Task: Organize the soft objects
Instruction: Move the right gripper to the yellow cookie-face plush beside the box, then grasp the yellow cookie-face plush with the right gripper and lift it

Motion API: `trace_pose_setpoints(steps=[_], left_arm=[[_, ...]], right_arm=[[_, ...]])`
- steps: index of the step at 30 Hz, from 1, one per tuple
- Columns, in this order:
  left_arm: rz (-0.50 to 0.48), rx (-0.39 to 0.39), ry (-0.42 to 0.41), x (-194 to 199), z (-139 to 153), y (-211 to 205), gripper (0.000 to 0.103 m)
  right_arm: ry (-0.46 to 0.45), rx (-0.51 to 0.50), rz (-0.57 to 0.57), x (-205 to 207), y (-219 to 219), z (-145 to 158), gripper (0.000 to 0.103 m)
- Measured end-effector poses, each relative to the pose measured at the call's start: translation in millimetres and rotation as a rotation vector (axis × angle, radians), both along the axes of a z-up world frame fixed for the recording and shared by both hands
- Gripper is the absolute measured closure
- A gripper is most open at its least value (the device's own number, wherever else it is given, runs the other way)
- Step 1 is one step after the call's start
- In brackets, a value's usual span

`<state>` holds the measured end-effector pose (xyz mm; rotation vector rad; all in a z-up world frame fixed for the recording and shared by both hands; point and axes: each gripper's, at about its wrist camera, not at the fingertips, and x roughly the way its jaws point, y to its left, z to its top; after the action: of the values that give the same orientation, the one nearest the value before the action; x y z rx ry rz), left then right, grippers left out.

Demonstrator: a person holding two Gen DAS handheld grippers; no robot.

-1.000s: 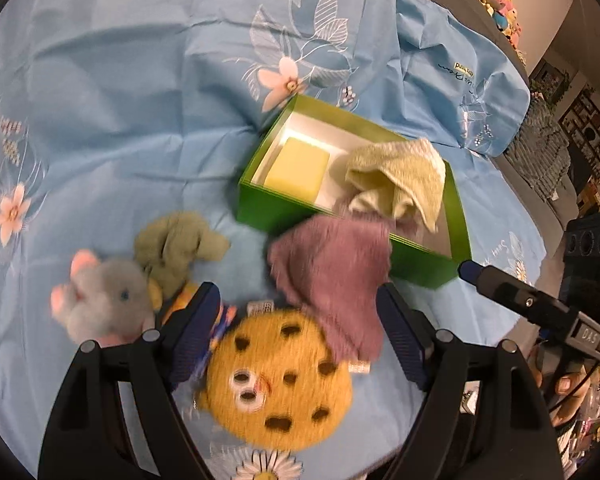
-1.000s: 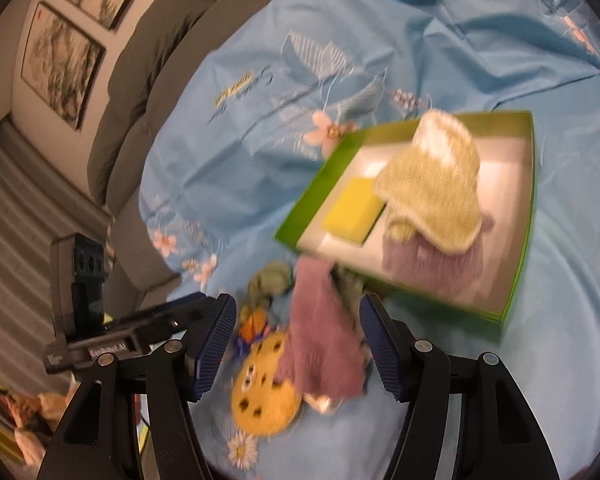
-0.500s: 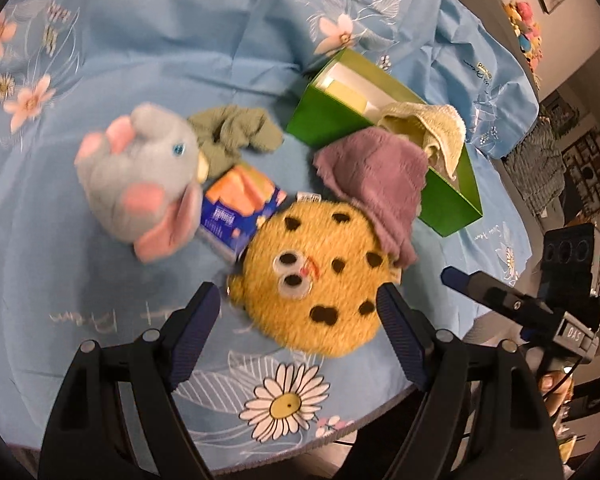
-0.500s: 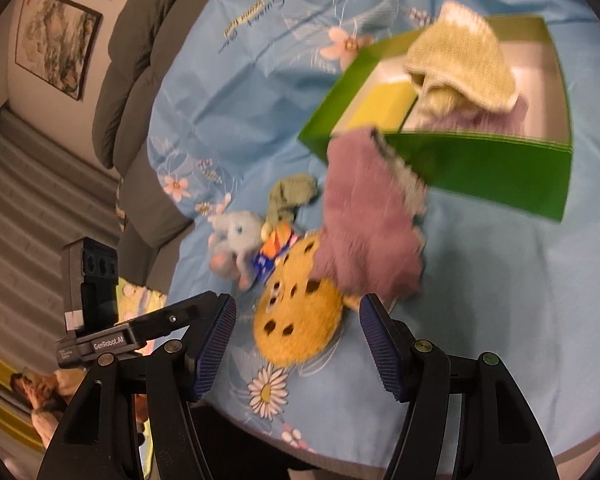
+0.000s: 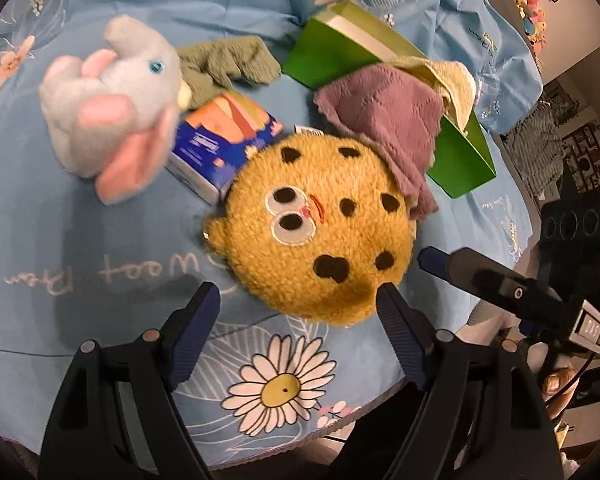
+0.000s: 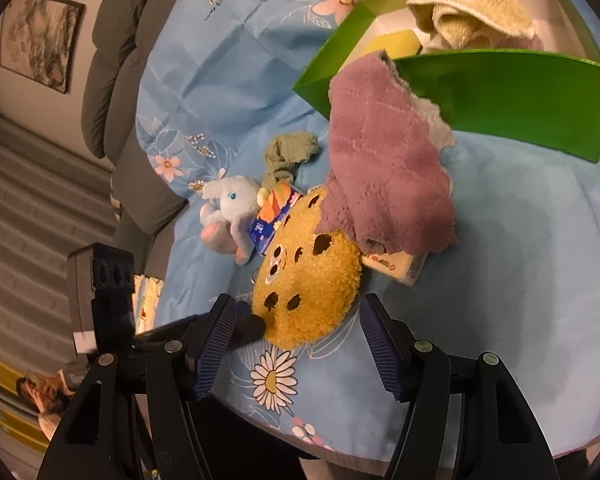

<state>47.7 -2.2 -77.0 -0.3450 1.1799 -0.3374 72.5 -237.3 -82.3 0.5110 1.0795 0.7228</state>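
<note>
Small pale packet (image 6: 396, 268) mostly under the purple cloth (image 6: 384, 176), its print perhaps red, unreadable.

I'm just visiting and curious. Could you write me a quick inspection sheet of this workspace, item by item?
Surface: blue flowered cloth, wrinkled.
Job's things: cookie plush nearest; purple cloth draped from the green box onto it; elephant plush; green rag; yellow towel and yellow sponge in the box.
Clutter: two tissue packs.
Grippers: left gripper and right gripper both open, empty, at the cookie plush.
Cables: thin cable by a hand.
Surroundings: grey sofa, framed pictures.
</note>
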Motion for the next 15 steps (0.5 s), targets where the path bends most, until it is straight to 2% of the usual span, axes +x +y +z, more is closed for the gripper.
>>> trace_pose_setpoints(steps=[3,7,15], left_arm=[[0.001,-0.012,0.012,3,-5,-1,0.024],[0.016,-0.064,0.042,7,-11,1,0.024],[0.048,-0.110,0.042,12,-13,5,0.026]], right_arm=[[0.015,0.010,0.005,3,5,-4,0.037],[0.026,0.017,0.003,8,8,-10,0.037],[0.070,0.021,-0.016,19,12,-24,0.037]])
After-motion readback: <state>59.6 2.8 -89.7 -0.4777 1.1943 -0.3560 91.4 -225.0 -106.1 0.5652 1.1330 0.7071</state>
